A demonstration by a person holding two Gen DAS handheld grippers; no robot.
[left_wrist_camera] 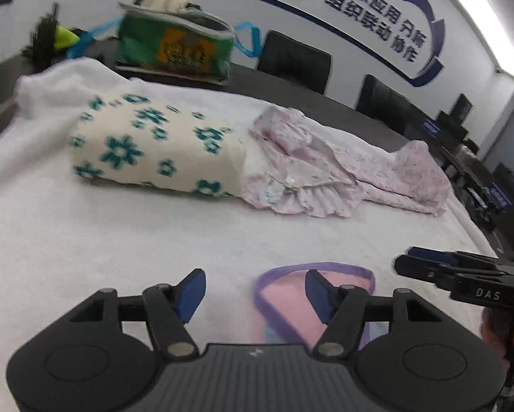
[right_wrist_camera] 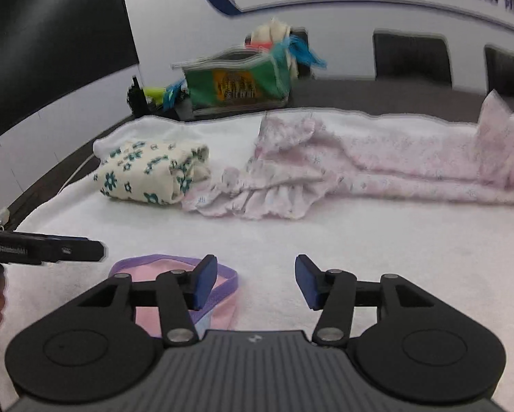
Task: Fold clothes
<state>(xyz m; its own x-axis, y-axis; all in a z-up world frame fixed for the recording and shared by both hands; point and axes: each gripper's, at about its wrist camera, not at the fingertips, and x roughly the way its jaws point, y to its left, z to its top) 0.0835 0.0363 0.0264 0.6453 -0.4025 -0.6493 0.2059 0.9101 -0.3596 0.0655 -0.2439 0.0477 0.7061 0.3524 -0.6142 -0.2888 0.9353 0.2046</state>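
**Small pink piece down, both grippers empty — next garment to pick**

The small pink garment with purple trim [left_wrist_camera: 291,295] lies flat on the white towel-like cover [left_wrist_camera: 85,257] at the bottom centre of the left wrist view and bottom left of the right wrist view [right_wrist_camera: 174,274]. It looks compact and flat, its purple band forming a loop at the far edge; how many layers it has I cannot tell.

Left gripper [left_wrist_camera: 255,297]: jaws apart, nothing between the pads, the pink piece just beyond and below them. Right gripper [right_wrist_camera: 257,283]: jaws apart, over bare cover, just right of the pink piece.

Judgement: this fold appears released. The next move calls for choosing another piece, probably the crumpled pale pink floral garment [right_wrist_camera: 360,168] stretched across mid-frame; it needs spreading before any fold.

Left of it, touching its ruffled end, sits a folded cream bundle with green flowers [left_wrist_camera: 153,147]. A green bag [left_wrist_camera: 174,48] stands at the upper left, behind.
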